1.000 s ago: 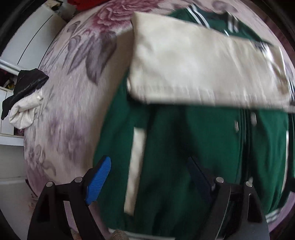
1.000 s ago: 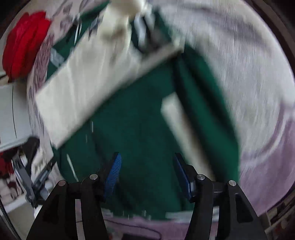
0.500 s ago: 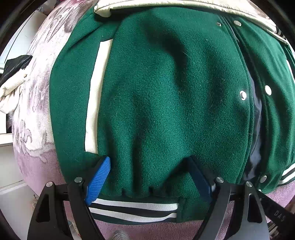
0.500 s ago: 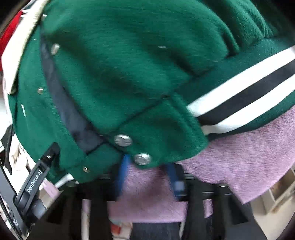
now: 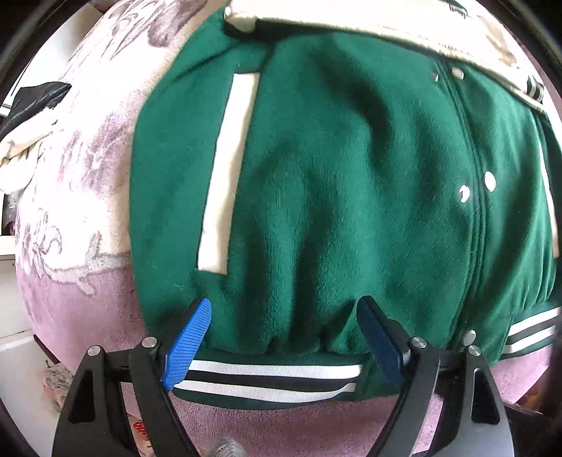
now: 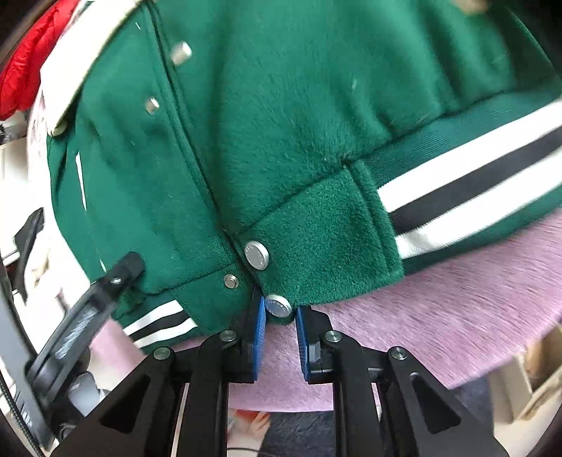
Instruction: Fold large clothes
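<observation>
Straddling the jacket [image 5: 351, 197] hem, left gripper [image 5: 284, 337] gapes; right gripper [image 6: 280, 309] narrow, grip unclear.

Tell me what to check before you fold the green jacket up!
1. Left tool open over the jacket hem: ok.
2. Left tool gripping the hem: not ok, nothing pinched.
3. Right tool at the hem corner by a snap: ok.
4. Right tool clamped on fabric: cannot tell.
5. Cream sleeve folded across the top: ok.
6. Jacket lying flat on the blanket: ok, mild wrinkles.
</observation>
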`<action>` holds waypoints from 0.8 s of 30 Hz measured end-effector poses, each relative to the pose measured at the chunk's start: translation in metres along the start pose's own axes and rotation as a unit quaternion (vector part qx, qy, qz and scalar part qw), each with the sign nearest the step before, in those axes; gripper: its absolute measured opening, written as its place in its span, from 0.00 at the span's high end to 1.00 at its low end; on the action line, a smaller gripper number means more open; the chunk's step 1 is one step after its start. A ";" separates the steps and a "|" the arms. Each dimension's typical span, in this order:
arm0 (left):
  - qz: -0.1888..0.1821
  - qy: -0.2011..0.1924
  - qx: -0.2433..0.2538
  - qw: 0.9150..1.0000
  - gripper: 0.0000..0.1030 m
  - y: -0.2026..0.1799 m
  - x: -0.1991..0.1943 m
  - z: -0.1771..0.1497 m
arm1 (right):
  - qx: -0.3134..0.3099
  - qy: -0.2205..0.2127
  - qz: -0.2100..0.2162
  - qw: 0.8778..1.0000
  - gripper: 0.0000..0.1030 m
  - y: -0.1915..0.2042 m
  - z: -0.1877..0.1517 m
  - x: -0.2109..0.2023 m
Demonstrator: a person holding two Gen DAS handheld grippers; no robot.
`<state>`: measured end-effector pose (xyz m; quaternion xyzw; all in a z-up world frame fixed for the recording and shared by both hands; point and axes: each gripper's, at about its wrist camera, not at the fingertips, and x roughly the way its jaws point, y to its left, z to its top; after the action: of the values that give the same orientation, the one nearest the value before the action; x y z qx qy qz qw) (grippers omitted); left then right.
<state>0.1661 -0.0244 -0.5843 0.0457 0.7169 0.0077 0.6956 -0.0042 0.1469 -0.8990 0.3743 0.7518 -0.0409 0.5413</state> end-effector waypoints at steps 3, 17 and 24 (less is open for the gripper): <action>-0.015 -0.011 -0.005 1.000 0.18 0.000 -0.012 0.006 | 0.034 0.077 0.065 0.994 0.82 -0.028 0.005 0.002; 0.026 -0.068 0.028 0.997 0.18 -0.134 -0.015 0.093 | -0.035 -0.125 -0.007 0.991 0.39 -0.093 0.138 -0.266; 0.082 -0.034 -0.053 0.995 0.06 -0.105 0.029 0.099 | -0.162 -0.110 -0.095 0.976 0.39 -0.073 0.327 -0.275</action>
<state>0.2580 -0.1324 -0.6239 0.0678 0.6853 0.1010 0.7180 0.2443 -0.2005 -0.8266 0.2018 0.7164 -0.0111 0.6678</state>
